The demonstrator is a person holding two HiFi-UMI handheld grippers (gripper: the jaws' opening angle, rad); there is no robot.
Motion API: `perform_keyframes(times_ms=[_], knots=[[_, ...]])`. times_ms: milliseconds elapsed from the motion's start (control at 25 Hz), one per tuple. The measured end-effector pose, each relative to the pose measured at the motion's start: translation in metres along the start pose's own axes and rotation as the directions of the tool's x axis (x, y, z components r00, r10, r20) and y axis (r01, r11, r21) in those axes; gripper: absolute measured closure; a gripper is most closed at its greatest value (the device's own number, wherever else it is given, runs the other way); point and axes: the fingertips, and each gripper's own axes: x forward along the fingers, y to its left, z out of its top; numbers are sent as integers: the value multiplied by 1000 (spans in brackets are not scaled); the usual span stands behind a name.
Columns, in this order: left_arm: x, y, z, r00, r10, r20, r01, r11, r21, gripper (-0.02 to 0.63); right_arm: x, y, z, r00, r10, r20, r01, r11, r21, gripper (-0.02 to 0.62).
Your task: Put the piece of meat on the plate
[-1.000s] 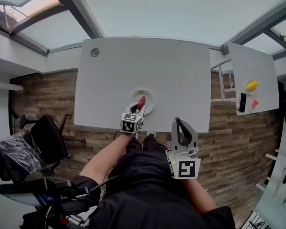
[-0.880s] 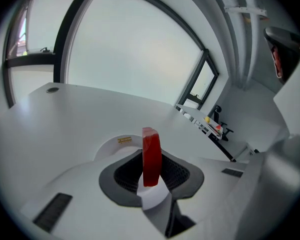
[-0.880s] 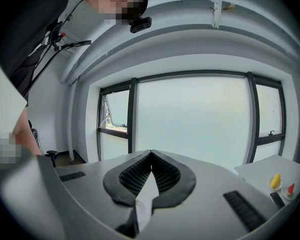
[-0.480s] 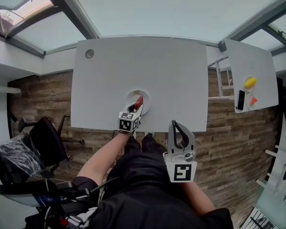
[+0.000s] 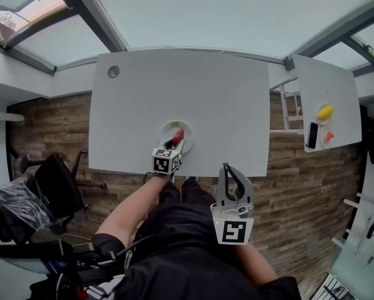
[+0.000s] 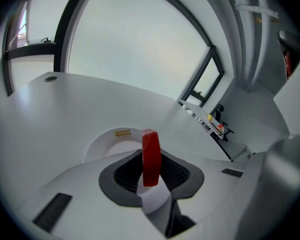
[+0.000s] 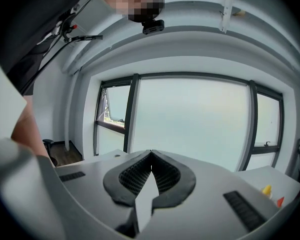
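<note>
A white table (image 5: 193,92) stands on a wood-plank floor (image 5: 49,124). Windows (image 5: 236,11) run along 12 o'clock, a black chair (image 5: 60,181) sits at 8, a second table (image 5: 327,83) at 3.

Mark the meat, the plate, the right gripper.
meat (image 6: 151,156): left gripper view, middle of red slab.
plate (image 6: 112,145): left gripper view, bare inner surface.
right gripper (image 7: 151,153): right gripper view, where shut jaws meet.
</note>
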Motion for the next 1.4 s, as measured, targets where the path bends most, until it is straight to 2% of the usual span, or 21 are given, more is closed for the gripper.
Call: perform_keyframes(times_ms=[80,280,440,600,720,840,1000,1200,1400], knots=[[0,0,2,1000,1,6,-2,1000,9,511,2,6,7,999,10,31,-10,1000,-18,591],[0,-5,6,1000,20,-1,-20,995,98,509,3,15,14,998,45,49,-42,997,-66,591],[2,-1,3,1000,23,-7,-23,997,80,509,4,12,10,998,47,44,-45,998,-50,591],[4,-3,-1,999,-29,-16,30,999,19,509,7,13,7,997,65,37,-64,998,-27,591],[5,-4,1,1000,-21,-12,21,997,68,509,12,22,8,995,93,39,-93,996,1,591],[4,-8,1,1000,-1,-15,3,994,110,509,5,24,14,994,97,56,-96,995,-12,591],[4,-1,-4,999,22,-32,-18,992,121,491,2,16,22,992,78,103,-75,997,-33,591],[5,3,-6,999,36,-40,-32,995,98,454,4,19,0,994,107,25,-107,994,-14,591],[6,7,-9,997,49,-63,-39,988,150,436,1,17,-7,994,106,-5,-106,994,-5,591]])
